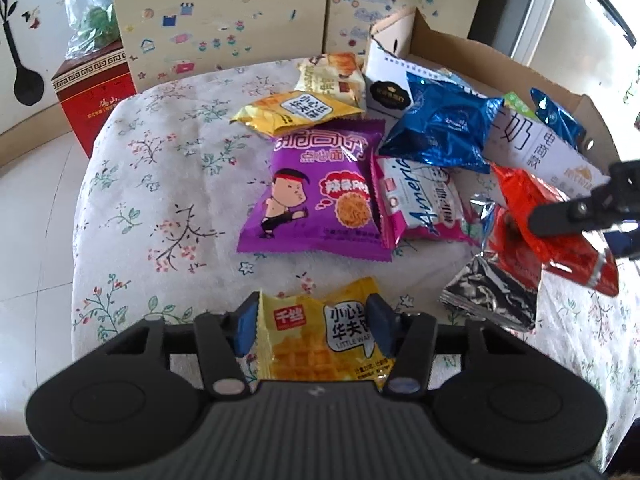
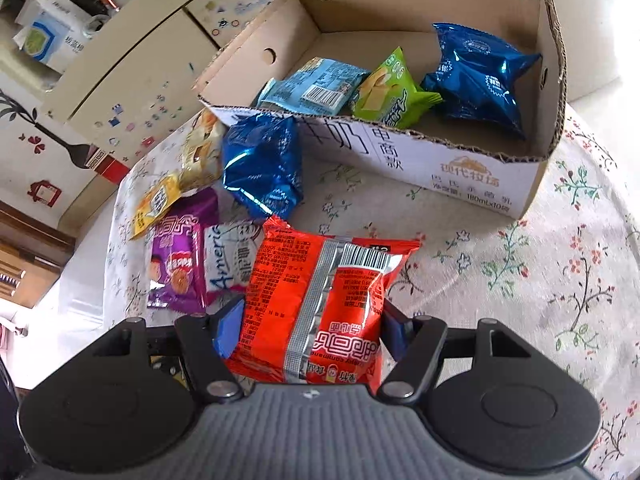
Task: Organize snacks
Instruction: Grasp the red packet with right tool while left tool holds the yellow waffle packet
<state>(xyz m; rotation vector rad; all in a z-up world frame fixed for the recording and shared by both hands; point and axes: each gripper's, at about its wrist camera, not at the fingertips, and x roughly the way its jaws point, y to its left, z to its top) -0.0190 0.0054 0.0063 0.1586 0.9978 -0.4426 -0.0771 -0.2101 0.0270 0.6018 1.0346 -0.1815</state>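
Yellow "LITTLE WAF" packet (image 1: 320, 336), "Americ" packet (image 1: 420, 200)

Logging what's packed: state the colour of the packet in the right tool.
Red-orange packet with a silver back seam; clearest in the right wrist view.

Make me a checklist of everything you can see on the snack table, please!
Surface: floral tablecloth.
Job's things: cardboard box holds three packets; a blue packet, purple packet and others lie loose on the cloth.
Clutter: nothing seen.
Grippers: left gripper clamps a yellow waffle packet; right gripper clamps a red packet.
Cables: nothing seen.
Surroundings: stickered cabinet, red box.
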